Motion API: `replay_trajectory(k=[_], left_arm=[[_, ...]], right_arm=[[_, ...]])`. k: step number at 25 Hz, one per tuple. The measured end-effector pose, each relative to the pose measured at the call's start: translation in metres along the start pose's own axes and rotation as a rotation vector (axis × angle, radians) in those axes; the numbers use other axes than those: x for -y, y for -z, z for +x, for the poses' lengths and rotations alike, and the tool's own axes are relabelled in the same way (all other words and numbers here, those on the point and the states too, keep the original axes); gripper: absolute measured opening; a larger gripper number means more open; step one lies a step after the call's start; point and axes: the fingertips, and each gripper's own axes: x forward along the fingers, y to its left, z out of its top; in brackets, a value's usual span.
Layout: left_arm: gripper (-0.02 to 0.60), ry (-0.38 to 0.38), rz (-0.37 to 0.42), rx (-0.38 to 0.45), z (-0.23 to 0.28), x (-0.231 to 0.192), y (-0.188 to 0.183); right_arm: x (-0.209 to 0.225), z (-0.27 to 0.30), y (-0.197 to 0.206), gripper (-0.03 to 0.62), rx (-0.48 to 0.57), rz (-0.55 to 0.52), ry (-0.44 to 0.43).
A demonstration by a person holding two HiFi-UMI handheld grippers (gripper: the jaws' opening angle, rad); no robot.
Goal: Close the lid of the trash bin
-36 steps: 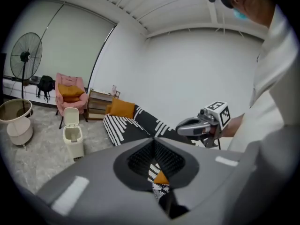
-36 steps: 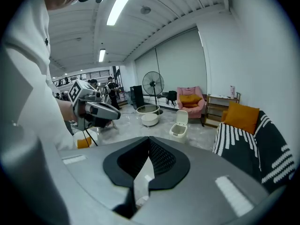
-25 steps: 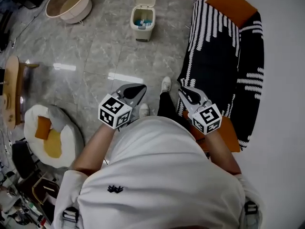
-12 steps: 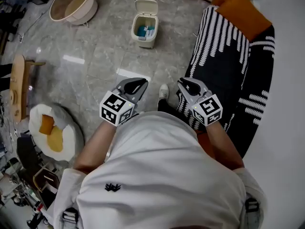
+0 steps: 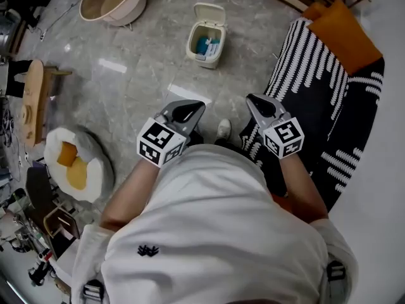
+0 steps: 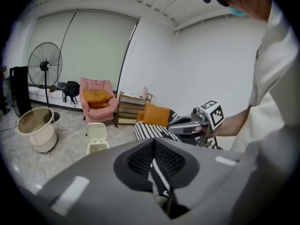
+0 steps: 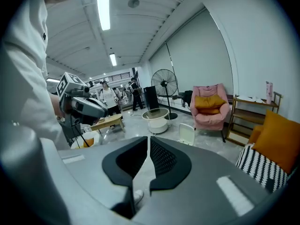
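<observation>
- Trash bin [image 5: 205,43]: small cream floor bin, upper centre of the head view, well apart from both grippers.
- Lid [image 5: 211,11]: stands raised at the bin's far edge, with the mouth open below it.
- Handling, as a judgement: thin, stiff, light plastic on a hinge. The empty-looking bin may slide on the polished stone floor [image 5: 136,75]. A push on the lid's top edge, tipping it forward and down, should do, and no grasp is needed.
- Left gripper [image 5: 187,111]: jaws brought together, nothing between them.
- Right gripper [image 5: 258,104]: jaws drawn to a thin slit, likewise empty.
- Obscured: the hinge is hidden behind the lid. The blue contents are too small to identify. The person's torso covers the lower frame.
</observation>
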Motion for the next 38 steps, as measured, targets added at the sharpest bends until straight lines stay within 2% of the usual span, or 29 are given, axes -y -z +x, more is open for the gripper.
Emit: replay_trajectory(k=[3, 12, 19, 24, 28, 33, 38], left_arm=[[0.055, 0.006, -0.038, 0.021, 0.0, -0.026, -0.008], [0.055, 0.04, -0.051, 0.042, -0.012, -0.114, -0.032], [0.055, 0.073, -0.07, 0.009, -0.021, -0.183, -0.015], [0.055, 0.043, -0.152, 0.014, -0.002, -0.213, -0.022], [0.055, -0.003, -0.205, 0.027, 0.02, -0.231, -0.04], [0.055, -0.049, -0.21, 0.015, 0.054, -0.24, -0.059], [0.055, -0.095, -0.251, 0.009, 0.081, -0.253, -0.07]], right_arm=[[0.011, 0.023, -0.01, 0.018, -0.014, 0.002, 0.0], [0.032, 0.106, -0.035, 0.0, -0.097, 0.014, 0.043], [0.069, 0.179, -0.055, 0.0, -0.127, 0.041, 0.101], [0.128, 0.231, -0.074, 0.0, -0.182, 0.03, 0.074], [0.178, 0.283, -0.076, 0.003, -0.236, 0.002, 0.014], [0.24, 0.342, -0.07, 0.002, -0.293, -0.017, -0.014], [0.288, 0.392, -0.055, 0.002, -0.35, -0.023, -0.045]])
